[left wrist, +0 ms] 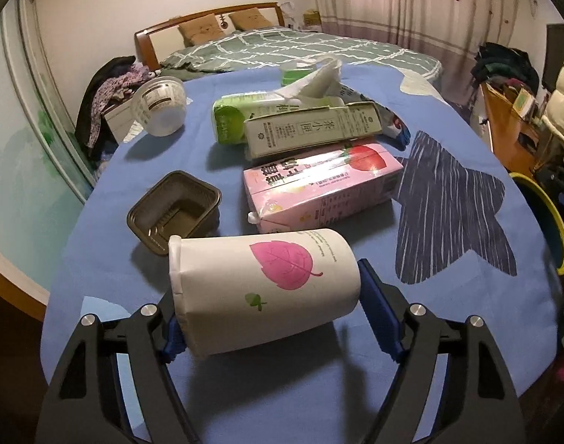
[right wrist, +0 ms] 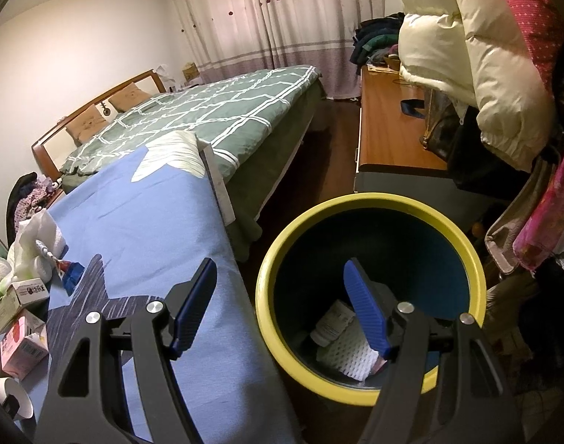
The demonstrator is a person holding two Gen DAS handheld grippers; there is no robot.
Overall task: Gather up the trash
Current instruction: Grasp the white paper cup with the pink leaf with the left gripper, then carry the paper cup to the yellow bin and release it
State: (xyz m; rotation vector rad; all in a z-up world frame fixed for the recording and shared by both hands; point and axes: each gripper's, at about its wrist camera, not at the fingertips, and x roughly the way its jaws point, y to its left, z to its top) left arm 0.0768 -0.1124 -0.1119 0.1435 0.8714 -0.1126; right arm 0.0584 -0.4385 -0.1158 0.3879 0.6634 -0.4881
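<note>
Holding the white paper cup (left wrist: 263,292) with the pink leaf print in my left gripper (left wrist: 267,318), sideways, blue pads clamped across it: the left one sits at the rim end, the right one at the base end. The cup looks lifted off the blue tablecloth (left wrist: 467,333), judging by the shadow under it. My right gripper (right wrist: 278,307) is spread wide with nothing in it, hovering over the yellow-rimmed trash bin (right wrist: 356,388), which already has a white bottle (right wrist: 331,323) and a piece of white foam mesh (right wrist: 350,357) at the bottom. Still on the table: pink carton (left wrist: 319,188), grey-green tea box (left wrist: 311,129), green carton (left wrist: 230,118), black plastic tray (left wrist: 174,211), clear plastic tub (left wrist: 163,107), tissue (left wrist: 319,81). Risks: paper wall is soft (the rim end already looks a bit pinched), so squeezing harder could crush it and it could slip out. The bin sits beside the table's right edge, so swinging across could clip the pink carton or release short onto the cloth or floor. Any leftover liquid would spill, since the cup is on its side.
</note>
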